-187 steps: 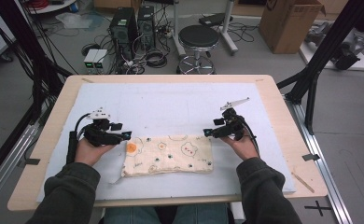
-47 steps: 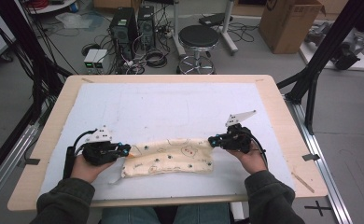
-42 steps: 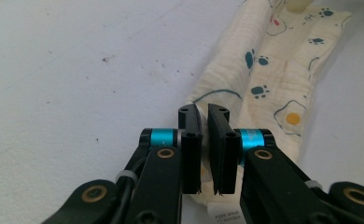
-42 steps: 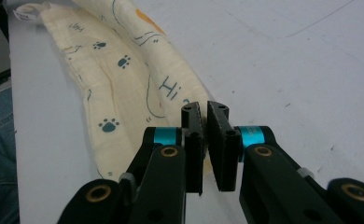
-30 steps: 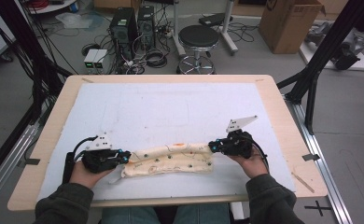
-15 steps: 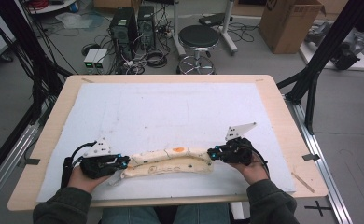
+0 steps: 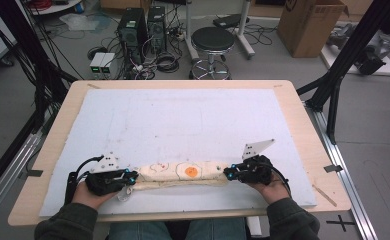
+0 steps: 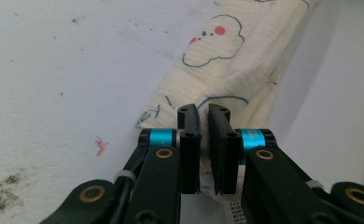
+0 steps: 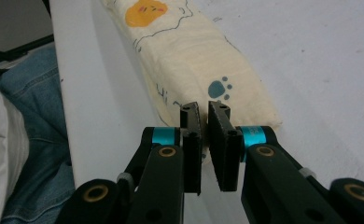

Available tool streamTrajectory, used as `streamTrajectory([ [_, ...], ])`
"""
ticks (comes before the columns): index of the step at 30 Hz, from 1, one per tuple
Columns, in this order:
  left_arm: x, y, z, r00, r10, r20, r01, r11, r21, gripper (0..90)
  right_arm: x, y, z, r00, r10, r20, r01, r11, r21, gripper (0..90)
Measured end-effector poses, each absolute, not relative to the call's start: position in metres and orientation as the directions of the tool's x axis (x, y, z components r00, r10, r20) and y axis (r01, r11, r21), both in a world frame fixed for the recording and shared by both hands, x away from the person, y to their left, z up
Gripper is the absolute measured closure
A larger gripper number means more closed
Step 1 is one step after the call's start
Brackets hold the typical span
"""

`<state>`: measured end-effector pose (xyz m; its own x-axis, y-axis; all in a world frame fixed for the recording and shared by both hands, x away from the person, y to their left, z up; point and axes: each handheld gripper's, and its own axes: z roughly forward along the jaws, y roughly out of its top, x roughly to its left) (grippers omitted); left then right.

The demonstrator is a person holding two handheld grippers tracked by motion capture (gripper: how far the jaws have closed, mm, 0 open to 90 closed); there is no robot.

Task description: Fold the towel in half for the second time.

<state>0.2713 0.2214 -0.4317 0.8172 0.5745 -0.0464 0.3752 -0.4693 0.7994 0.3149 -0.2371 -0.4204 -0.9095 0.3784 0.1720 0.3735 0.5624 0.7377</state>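
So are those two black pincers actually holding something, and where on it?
Yes. The left gripper and right gripper each pinch one end of the folded cream cloth, at its near edge.

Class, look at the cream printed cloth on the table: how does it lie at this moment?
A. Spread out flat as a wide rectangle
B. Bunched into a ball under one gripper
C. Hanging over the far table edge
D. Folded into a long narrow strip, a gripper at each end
D: the cloth lies as a long narrow strip near the front edge, with the left gripper shut on one end and the right gripper shut on the other.

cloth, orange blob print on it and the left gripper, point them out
cloth [image 7: 169,173], high view, top of the folded strip
orange blob print [image 7: 191,172], high view, its centre
left gripper [image 8: 203,116], left gripper view, between its fingertips
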Motion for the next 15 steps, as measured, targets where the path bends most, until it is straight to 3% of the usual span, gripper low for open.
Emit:
streamTrajectory([
  [10,0.268,0.221,-0.434,0.819,0.573,-0.037,0.370,-0.478,0.796,82.0,0.309,-0.239,-0.429,-0.909,0.372,0.187,0.383,0.571,0.726,83.1],
  [15,0.267,0.220,-0.435,0.822,0.568,-0.039,0.368,-0.478,0.797,77.5,0.307,-0.238,-0.432,-0.910,0.365,0.195,0.384,0.568,0.728,76.8],
])
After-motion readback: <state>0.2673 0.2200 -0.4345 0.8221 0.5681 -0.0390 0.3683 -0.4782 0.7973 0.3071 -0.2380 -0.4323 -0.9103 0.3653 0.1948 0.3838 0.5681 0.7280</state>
